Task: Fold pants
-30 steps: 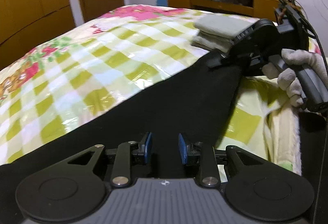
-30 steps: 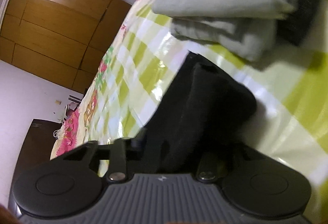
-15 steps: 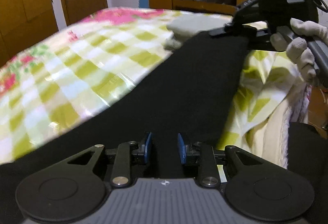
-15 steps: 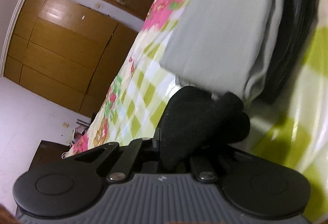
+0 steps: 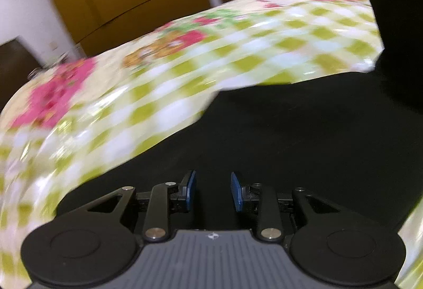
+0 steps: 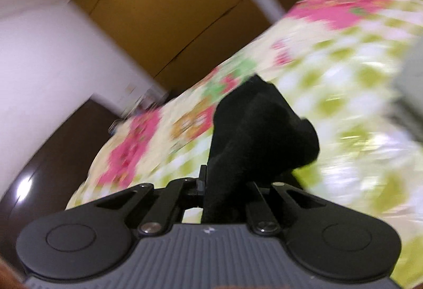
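Two grippers are at work over a bed, and both views are smeared with motion blur. On the left wrist view, the left gripper (image 5: 212, 191) has its blue-padded fingers (image 5: 191, 190) standing apart with a clear gap between them, and nothing is pinched there; the black pants (image 5: 304, 135) spread out just beyond and beneath the fingertips, covering the lower and right part of that view. The cloth lies on the checked bedspread (image 5: 164, 93), a glossy cover of green and white squares with pink flowers and an orange motif toward its far side. At the right edge of that view the dark fabric rises steeply upward and out of the top of the picture, so part of the pants hangs lifted rather than lying flat. On the right wrist view, the right gripper (image 6: 224, 188) is pressed together on a bunched fold of the black pants (image 6: 259, 130), which bulges up and forward from between its fingers and hides the pads. Behind it the bedspread (image 6: 343, 83) runs away to the wooden wardrobe doors (image 6: 164, 11) and a white wall. At the far right edge a pale grey shape (image 6: 412, 83) shows, perhaps folded cloth, though the blur makes it hard to tell.
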Demonstrator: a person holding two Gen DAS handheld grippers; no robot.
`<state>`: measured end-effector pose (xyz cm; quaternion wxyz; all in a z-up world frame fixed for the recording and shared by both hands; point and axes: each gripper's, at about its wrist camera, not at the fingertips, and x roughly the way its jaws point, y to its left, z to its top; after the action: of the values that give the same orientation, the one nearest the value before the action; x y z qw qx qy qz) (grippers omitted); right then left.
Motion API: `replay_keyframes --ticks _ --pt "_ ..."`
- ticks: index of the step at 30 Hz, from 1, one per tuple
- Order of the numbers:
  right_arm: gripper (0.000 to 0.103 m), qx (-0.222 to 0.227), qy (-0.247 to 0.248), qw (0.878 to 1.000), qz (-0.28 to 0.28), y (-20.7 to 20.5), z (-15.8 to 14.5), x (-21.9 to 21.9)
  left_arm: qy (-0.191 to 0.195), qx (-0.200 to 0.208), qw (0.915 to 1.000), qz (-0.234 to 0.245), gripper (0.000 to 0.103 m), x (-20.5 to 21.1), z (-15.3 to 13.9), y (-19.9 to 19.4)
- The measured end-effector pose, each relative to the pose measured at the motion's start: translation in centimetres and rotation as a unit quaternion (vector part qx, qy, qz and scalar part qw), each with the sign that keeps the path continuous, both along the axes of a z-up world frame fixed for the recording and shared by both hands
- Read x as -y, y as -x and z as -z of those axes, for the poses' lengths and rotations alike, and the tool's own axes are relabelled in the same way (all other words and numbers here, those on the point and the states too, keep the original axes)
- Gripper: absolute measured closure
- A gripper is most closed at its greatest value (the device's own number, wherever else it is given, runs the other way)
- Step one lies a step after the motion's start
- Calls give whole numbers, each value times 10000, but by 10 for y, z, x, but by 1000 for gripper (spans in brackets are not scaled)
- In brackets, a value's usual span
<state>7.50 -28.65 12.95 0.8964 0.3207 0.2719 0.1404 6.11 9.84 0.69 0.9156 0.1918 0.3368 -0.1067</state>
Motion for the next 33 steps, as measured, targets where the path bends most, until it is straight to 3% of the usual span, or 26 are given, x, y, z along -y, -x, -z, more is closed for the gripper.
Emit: replay_keyframes --ticks 6,13,17,21,25,28,30,33 --pt "97 134 500 9891 -1379 -51 -9 -141 151 79 9962 -852 60 -77 11 16" --pt "97 -353 1151 9506 -2862 -83 45 -312 529 77 9942 -931 60 -112 25 47" --pt "97 -511 1617 9298 -3267 -74 69 -378 669 131 9925 -1012 60 -125 25 55" --pt "97 -578 2175 9129 -3406 -66 86 -411 1044 34 9882 -1123 60 -137 32 57" --pt "97 -534 2530 9040 -3405 -62 96 -420 1422 -18 9823 -1220 60 -143 42 58" --pt "94 -526 2589 9022 -3408 -62 94 -422 1496 36 9815 -1194 60 -143 45 59" --pt "94 -335 2720 8987 -3423 -57 87 -429 1564 64 9806 -1180 60 -144 46 62" --pt "95 -12 3030 8840 -3560 -46 83 -445 1655 81 9790 -1185 60 -146 47 64"
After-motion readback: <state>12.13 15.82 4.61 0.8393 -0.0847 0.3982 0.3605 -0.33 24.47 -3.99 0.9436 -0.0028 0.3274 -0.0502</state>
